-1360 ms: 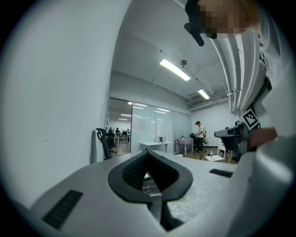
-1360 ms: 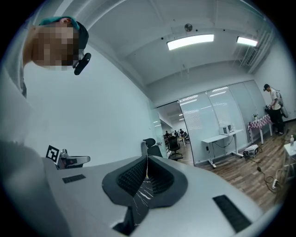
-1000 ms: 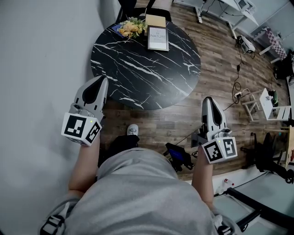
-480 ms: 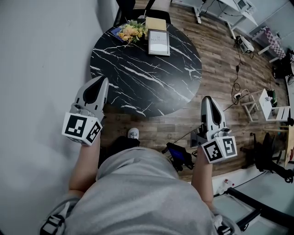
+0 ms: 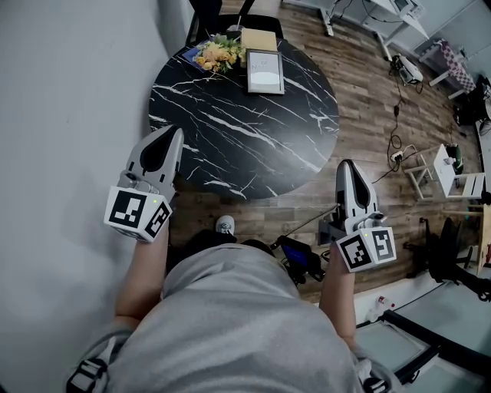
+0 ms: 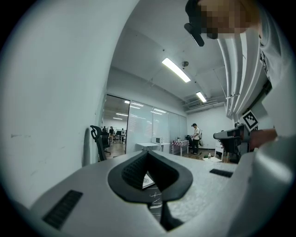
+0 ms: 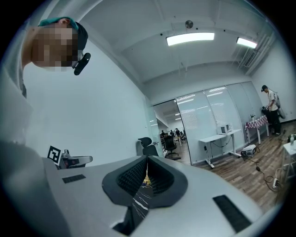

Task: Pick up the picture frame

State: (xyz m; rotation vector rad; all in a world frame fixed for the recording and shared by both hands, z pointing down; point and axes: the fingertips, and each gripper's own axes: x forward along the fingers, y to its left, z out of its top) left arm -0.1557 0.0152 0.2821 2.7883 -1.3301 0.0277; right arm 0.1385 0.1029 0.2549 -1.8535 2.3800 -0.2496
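Observation:
The picture frame point(image 5: 265, 71) lies flat at the far side of a round black marble table point(image 5: 245, 130), its white print facing up. A sliver of it point(image 6: 147, 181) shows through the left jaws' gap. My left gripper point(image 5: 170, 132) hangs over the table's near left edge, shut and holding nothing; in its own view the left gripper point(image 6: 148, 152) has its tips meeting. My right gripper point(image 5: 347, 165) is off the table's near right edge above the wooden floor, also shut and bare; the right gripper view shows its tip point(image 7: 147, 158) closed. Both are well short of the frame.
A bunch of yellow flowers point(image 5: 217, 52) and a tan box point(image 5: 259, 38) lie beside the frame. A dark chair point(image 5: 230, 11) stands behind the table. A grey wall point(image 5: 69, 115) runs along the left. Cables point(image 5: 395, 115) and a white rack point(image 5: 453, 173) are on the floor at right.
The table's near edge has come closer to me, so both grippers have moved toward the table. Both stay shut.

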